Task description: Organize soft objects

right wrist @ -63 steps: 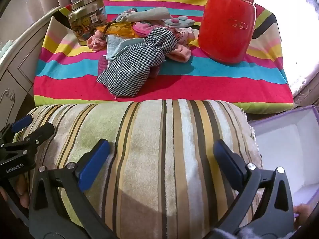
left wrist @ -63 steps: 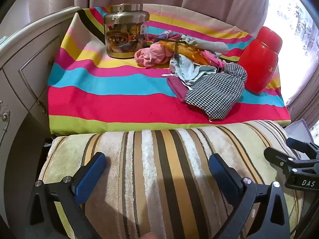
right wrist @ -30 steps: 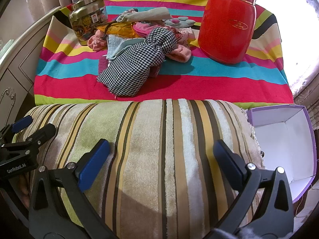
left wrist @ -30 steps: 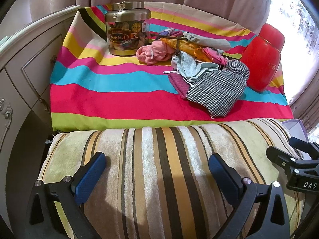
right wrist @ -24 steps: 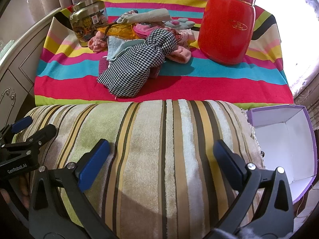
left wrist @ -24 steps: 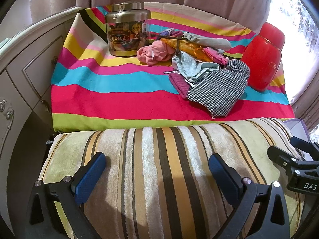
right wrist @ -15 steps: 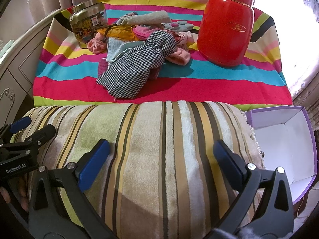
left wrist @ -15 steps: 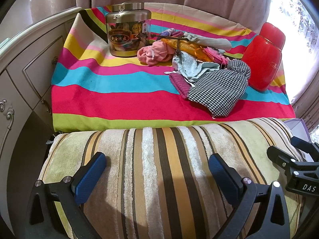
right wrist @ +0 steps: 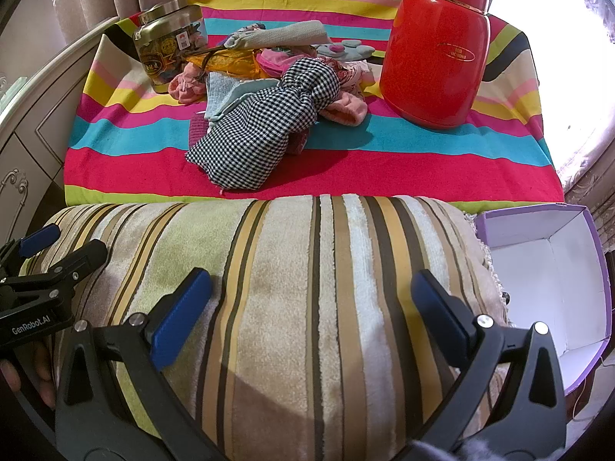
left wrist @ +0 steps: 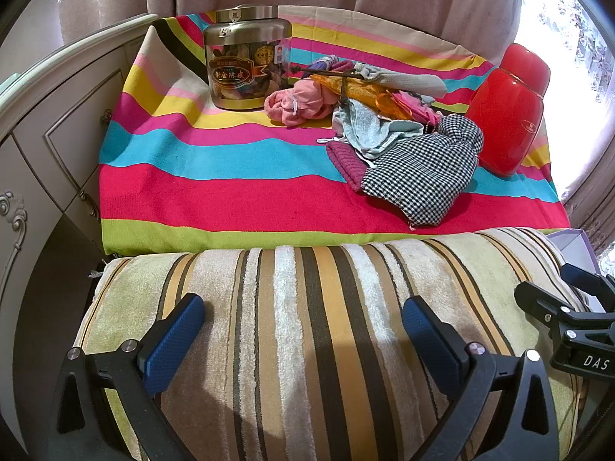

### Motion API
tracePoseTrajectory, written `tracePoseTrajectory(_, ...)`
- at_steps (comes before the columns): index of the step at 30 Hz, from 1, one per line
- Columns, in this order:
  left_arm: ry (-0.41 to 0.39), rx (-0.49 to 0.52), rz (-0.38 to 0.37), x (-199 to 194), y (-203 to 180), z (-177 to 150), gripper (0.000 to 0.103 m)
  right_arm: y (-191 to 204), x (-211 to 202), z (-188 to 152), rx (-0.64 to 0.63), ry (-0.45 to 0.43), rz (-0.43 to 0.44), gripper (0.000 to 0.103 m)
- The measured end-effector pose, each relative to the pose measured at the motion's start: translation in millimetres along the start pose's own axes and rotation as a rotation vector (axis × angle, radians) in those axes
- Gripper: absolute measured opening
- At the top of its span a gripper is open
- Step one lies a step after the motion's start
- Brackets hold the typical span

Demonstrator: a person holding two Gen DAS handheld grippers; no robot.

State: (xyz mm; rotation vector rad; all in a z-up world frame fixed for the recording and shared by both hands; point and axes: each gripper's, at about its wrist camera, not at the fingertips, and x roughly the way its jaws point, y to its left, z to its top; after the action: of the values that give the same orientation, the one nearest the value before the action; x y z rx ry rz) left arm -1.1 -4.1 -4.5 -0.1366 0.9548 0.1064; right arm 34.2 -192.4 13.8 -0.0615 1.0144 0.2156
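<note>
Houndstooth cloth [right wrist: 265, 130], black and white, topped a heap [left wrist: 384, 115] of small soft items on the striped spread [left wrist: 215, 169], well ahead of both grippers. Judged light, limp, non-slip; best pinched at its bunched far end or a loose near corner. Beneath and beside it lay pink knits, pale blue fabric, and a maroon piece. Left gripper [left wrist: 303, 330]: spread wide, holding nothing, over the striped cushion [right wrist: 307, 288]. Right gripper [right wrist: 311, 307]: likewise spread, empty-handed. Purple box [right wrist: 546, 280], to the right gripper's right: white interior, nothing inside. Jar [left wrist: 246, 57], ahead-left: lidded, contents unclear. Red flask [right wrist: 438, 46], ahead-right: closed.
</note>
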Motion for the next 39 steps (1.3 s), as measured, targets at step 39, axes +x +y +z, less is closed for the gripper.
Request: tracePoseTrajectory(39,0.001,0.020,-0.047,2,-4,13,0.102,-7,5,14,-0.025,0.078,0.075,0.103)
